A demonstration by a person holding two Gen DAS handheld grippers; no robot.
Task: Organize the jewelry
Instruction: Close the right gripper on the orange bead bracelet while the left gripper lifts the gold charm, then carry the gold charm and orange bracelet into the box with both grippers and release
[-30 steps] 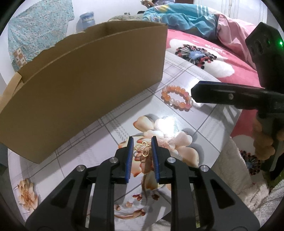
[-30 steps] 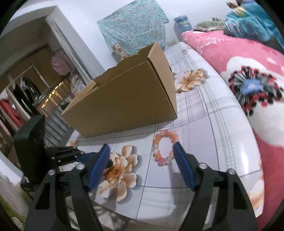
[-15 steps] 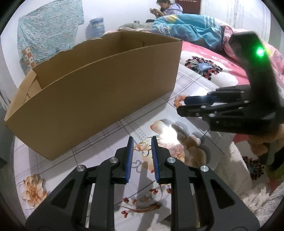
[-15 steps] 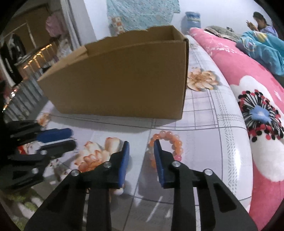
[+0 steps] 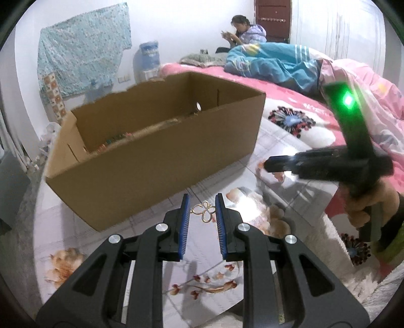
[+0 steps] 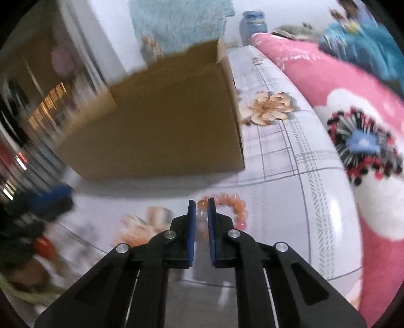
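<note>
The left gripper (image 5: 202, 214) pinches a gold butterfly-shaped ornament (image 5: 204, 211) between its blue pads, lifted above the floral tabletop (image 5: 83, 209) just in front of the open cardboard box (image 5: 156, 161), where a few small pieces lie along the floor; the jaws stand narrow, clamped on the ornament's edges. The right gripper (image 6: 201, 214) is closing on the near beads of an orange bead bracelet (image 6: 227, 207) lying on the tabletop beside the box corner; the blurred view hides whether the pads press the beads.

White walls (image 5: 22, 63); pink floral bed (image 5: 290, 101); blue cloth (image 5: 83, 58) hung; brown door (image 5: 272, 17).
</note>
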